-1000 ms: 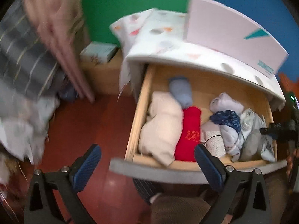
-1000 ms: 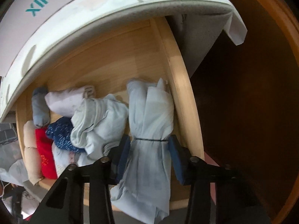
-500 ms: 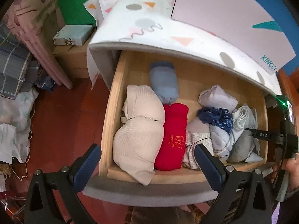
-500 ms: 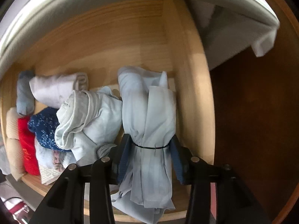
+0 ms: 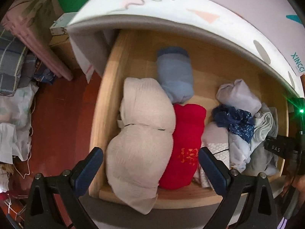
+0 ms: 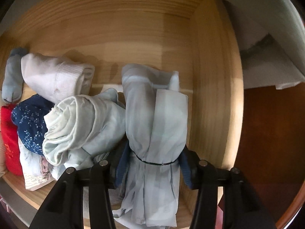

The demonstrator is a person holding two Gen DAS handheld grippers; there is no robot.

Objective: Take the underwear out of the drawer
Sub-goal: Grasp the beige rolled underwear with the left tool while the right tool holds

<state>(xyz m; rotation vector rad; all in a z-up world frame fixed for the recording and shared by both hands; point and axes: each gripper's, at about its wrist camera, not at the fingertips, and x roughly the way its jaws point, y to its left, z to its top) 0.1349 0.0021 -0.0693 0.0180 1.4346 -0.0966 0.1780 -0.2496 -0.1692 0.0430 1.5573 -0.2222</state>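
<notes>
Left wrist view: the left hand-held gripper (image 5: 150,168) hangs released, jaws wide, over the front of the open drawer (image 5: 97,118), with a beige bundle (image 5: 141,139) and a red roll (image 5: 184,145) below it. The underwear all lies in the drawer. A card on the top above reads "XINCC" (image 5: 296,64); the black body at the right edge reads "DAS" (image 5: 275,149). A wide close here could pinch both beige and red pieces together.

Right wrist view: the right hand-held gripper (image 6: 153,164) straddles a pale blue tied roll (image 6: 155,133) by the drawer's right wall; its jaws are opening, pads just off the cloth. Lifting now would leave the roll behind, or snag the mint piece (image 6: 80,126) touching it.
</notes>
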